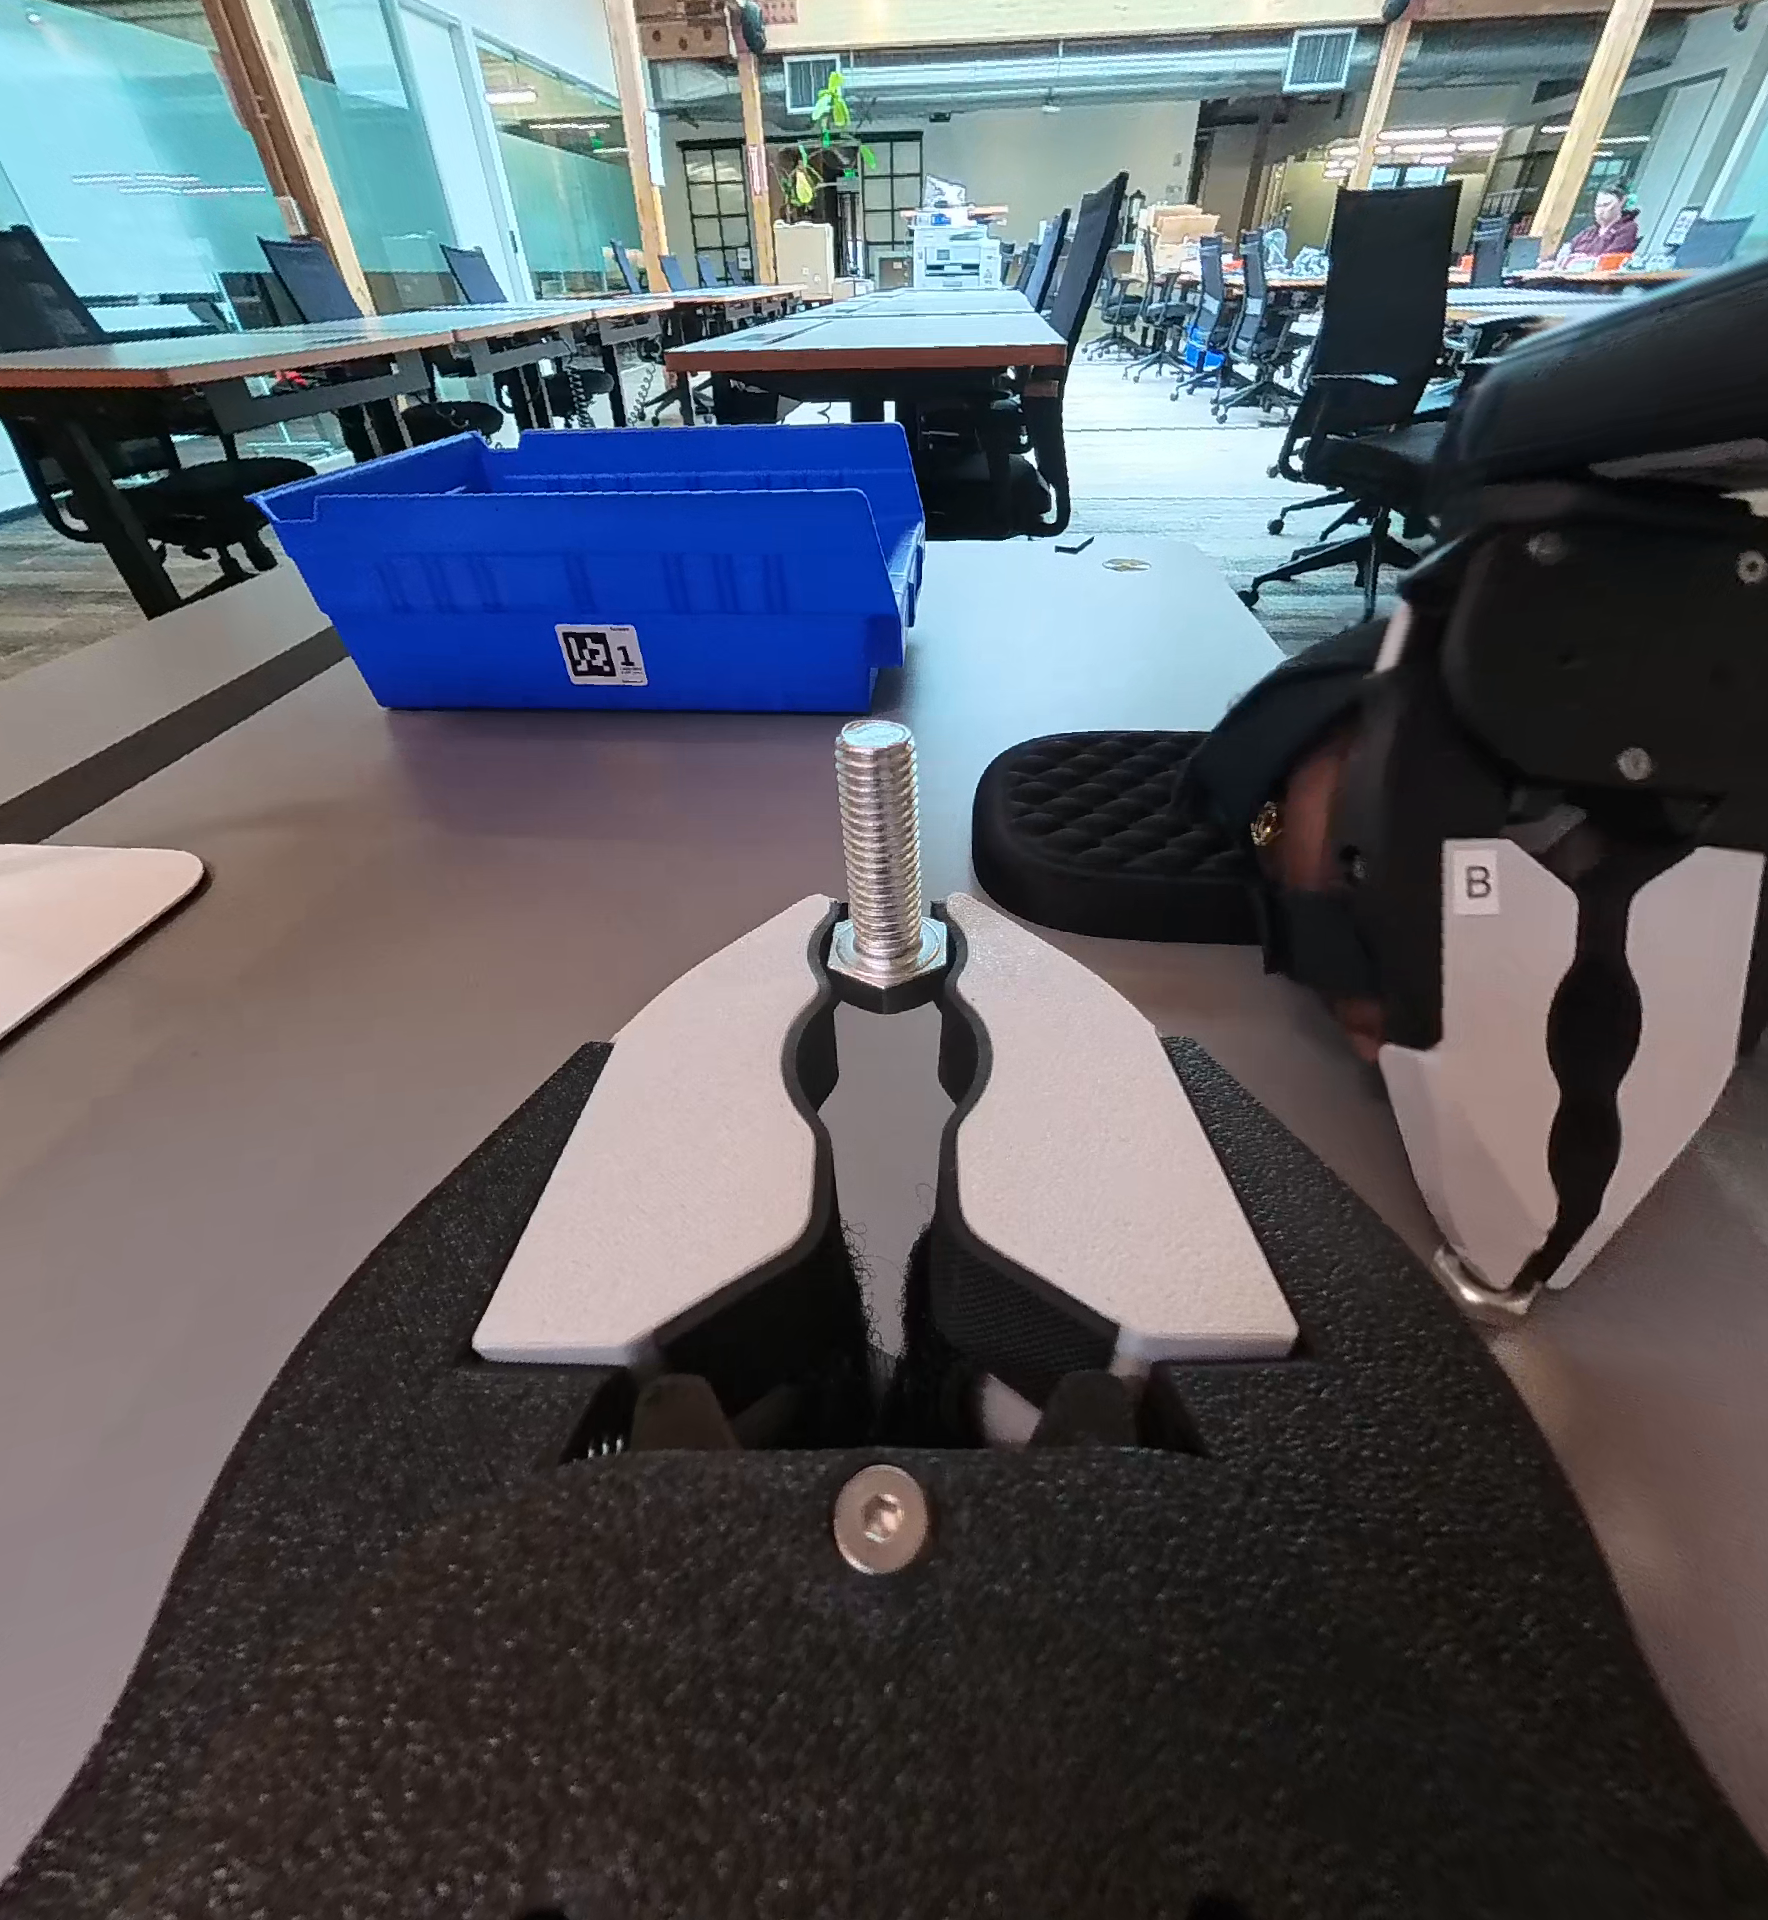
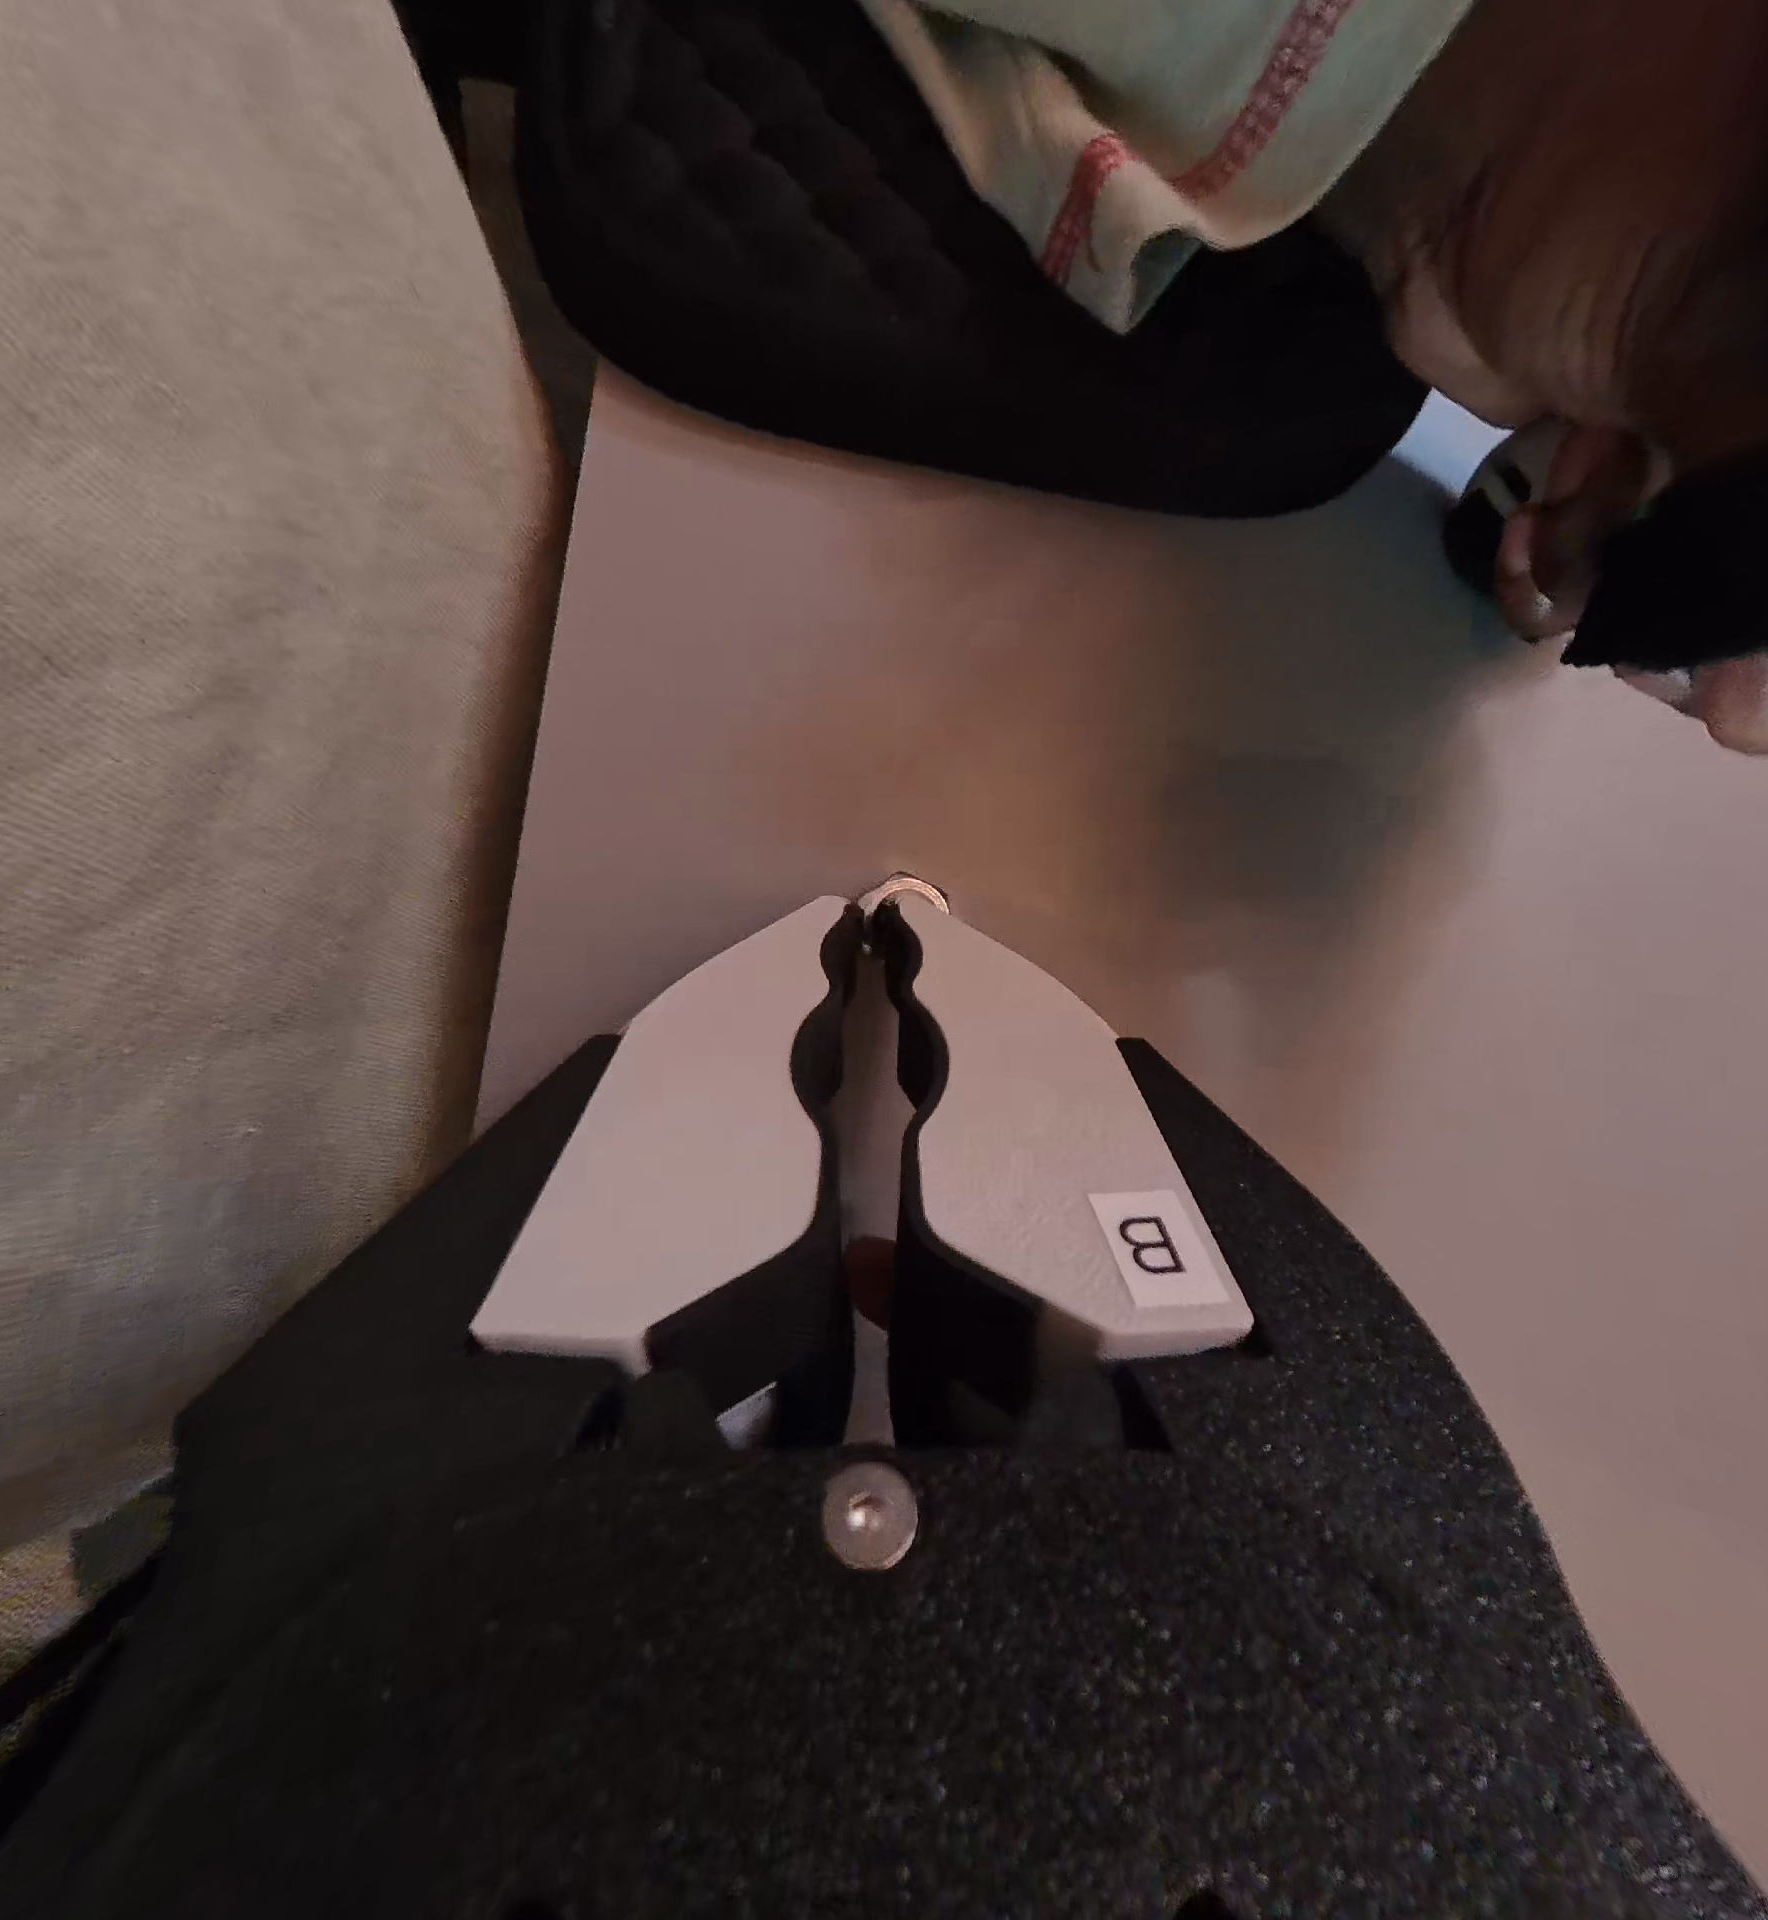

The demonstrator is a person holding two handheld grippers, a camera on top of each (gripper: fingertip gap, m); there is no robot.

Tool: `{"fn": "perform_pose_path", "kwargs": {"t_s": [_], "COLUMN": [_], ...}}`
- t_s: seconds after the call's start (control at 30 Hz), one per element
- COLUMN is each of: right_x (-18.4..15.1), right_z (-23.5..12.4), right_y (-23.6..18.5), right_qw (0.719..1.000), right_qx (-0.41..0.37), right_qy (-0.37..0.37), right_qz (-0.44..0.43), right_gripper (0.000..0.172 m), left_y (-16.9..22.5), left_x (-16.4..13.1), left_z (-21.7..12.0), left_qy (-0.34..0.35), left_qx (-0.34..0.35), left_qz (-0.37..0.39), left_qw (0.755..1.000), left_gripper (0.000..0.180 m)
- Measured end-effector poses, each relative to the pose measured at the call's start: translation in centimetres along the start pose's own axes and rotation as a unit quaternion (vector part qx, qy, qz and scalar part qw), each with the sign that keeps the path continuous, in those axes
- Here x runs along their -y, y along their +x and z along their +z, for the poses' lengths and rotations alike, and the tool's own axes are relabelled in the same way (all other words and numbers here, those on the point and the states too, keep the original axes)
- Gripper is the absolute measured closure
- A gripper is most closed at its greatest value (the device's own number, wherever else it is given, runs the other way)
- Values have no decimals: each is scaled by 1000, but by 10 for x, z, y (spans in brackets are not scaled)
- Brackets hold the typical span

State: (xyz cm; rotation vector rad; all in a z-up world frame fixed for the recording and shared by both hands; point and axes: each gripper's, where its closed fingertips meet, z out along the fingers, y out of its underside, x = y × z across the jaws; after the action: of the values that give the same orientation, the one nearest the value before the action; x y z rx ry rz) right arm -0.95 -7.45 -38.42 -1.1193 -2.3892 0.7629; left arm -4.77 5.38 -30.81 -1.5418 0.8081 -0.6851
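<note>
Left wrist view: the left hand-held gripper [image 1: 885, 951] clamps a silver bolt [image 1: 878, 831] by its hex head, thread upright, above the grey worktop [image 1: 547, 831] – a blue bin [image 1: 599, 582] stands beyond.

Right wrist view: the right hand-held gripper [image 2: 875, 914], nearly closed, pinches a small silver nut [image 2: 906, 891] at the worktop – not yet on the bolt.

bolt [image 1: 878, 847] upright before bin [image 1: 599, 582], pad [image 1: 1098, 831] right
</note>
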Motion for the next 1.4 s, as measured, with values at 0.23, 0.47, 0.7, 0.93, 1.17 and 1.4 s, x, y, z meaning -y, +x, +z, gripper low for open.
{"fn": "perform_pose_path", "kwargs": {"t_s": [0.23,0.47,0.7,0.93,1.17,1.4], "right_x": [-11,-101,-133,-126,-127,-133], "right_z": [-73,-117,-132,-138,-126,-120], "right_y": [9,20,24,21,21,19], "right_qw": [908,783,817,961,970,969], "right_qx": [119,85,0,-84,-26,11], "right_qy": [153,169,120,-67,-146,-181], "right_qz": [371,592,563,255,192,168], "right_gripper": [168,168,160,147,147,153], "left_y": [1,2,2,7,26,30], "left_x": [0,-1,-1,-4,-23,-27], "left_z": [0,1,2,3,14,15], "left_qy": [0,-6,-7,-17,-87,-101], "left_qx": [-3,-5,-3,-10,-37,-45], "left_qz": [3,4,5,25,106,118], "left_qw": [1000,1000,1000,999,990,987], "left_gripper": [166,166,166,166,166,166]}}
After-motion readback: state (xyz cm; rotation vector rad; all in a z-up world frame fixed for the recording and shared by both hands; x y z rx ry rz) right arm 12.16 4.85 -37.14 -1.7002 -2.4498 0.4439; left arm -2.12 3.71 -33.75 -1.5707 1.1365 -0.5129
